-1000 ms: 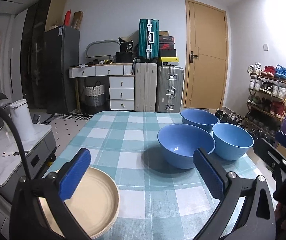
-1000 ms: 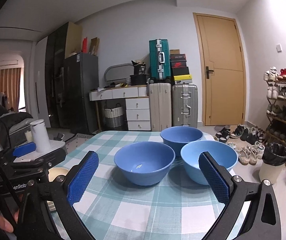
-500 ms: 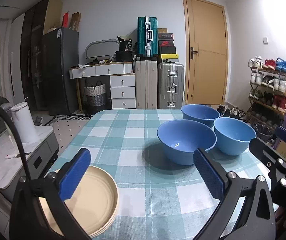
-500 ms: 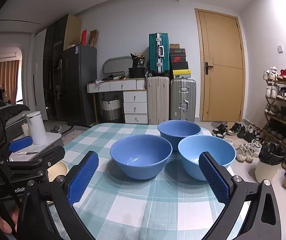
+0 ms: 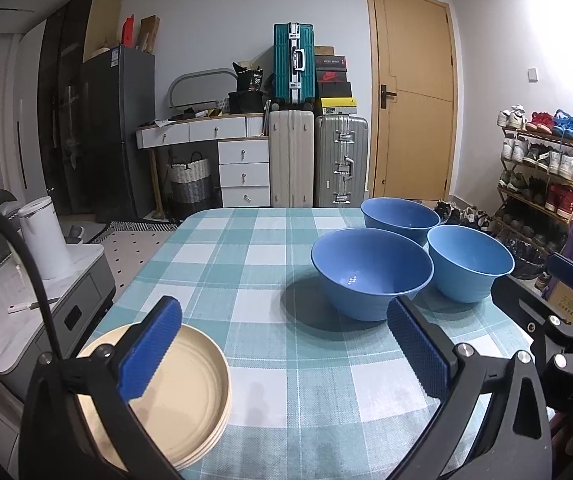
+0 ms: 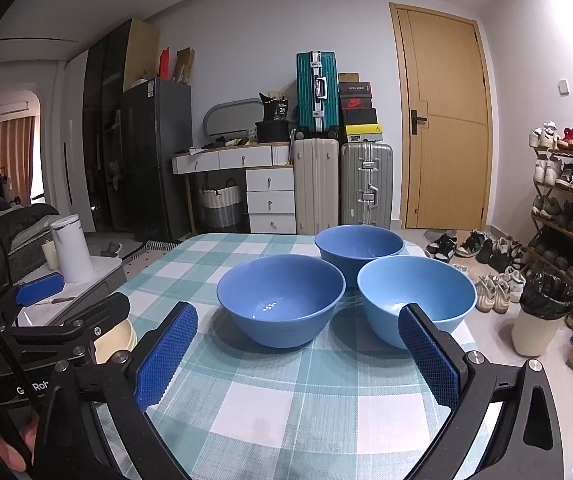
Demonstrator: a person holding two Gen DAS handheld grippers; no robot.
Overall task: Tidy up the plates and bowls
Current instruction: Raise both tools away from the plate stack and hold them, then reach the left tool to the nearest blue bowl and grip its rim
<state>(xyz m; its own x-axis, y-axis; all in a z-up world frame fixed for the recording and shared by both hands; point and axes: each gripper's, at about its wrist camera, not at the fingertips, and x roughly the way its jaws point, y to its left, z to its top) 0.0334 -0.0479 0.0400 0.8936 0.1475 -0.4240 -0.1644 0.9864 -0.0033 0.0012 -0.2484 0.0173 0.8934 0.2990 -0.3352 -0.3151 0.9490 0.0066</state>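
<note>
Three blue bowls stand close together on the checked tablecloth (image 5: 246, 280): a near one (image 5: 371, 270) (image 6: 280, 298), a lighter right one (image 5: 469, 260) (image 6: 416, 304) and a far one (image 5: 400, 216) (image 6: 358, 246). A stack of cream plates (image 5: 182, 392) lies at the table's near left corner; its edge (image 6: 114, 342) shows behind the other gripper in the right wrist view. My left gripper (image 5: 286, 354) is open above the cloth, its left finger over the plates. Before the bowls, my right gripper (image 6: 296, 358) is open and empty.
Left of the table stands a grey side cabinet (image 5: 66, 292) with a white kettle (image 5: 44, 240). Suitcases (image 5: 310, 160), white drawers (image 5: 242, 172) and a door (image 5: 412, 96) line the back wall. A shoe rack (image 5: 542, 168) and a bin (image 6: 542, 312) are at the right.
Both views have shifted slightly; the bowls sit a little lower and closer in the right wrist view. Both grippers stay open, and nothing on the table has moved.
</note>
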